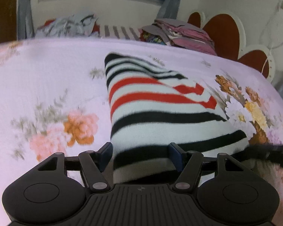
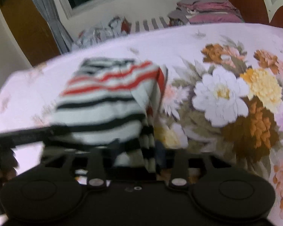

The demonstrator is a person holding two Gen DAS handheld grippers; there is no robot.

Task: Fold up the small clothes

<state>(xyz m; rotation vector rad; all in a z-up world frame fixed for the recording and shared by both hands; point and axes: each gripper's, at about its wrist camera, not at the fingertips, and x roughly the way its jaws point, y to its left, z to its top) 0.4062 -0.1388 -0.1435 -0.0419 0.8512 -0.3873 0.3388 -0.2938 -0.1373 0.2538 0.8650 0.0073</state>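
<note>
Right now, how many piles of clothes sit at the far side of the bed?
2. A loose grey-and-red heap lies far left near the curtain; a folded pink-and-grey stack sits far right by the headboard. The bed's edge may hide more.

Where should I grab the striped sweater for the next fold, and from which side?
Take the striped sweater by its near edge, coming in low from the near side of the floral bedspread. That edge lies between the open left gripper's fingers, layers stacked; the left long edge looks straight and folded.
</note>
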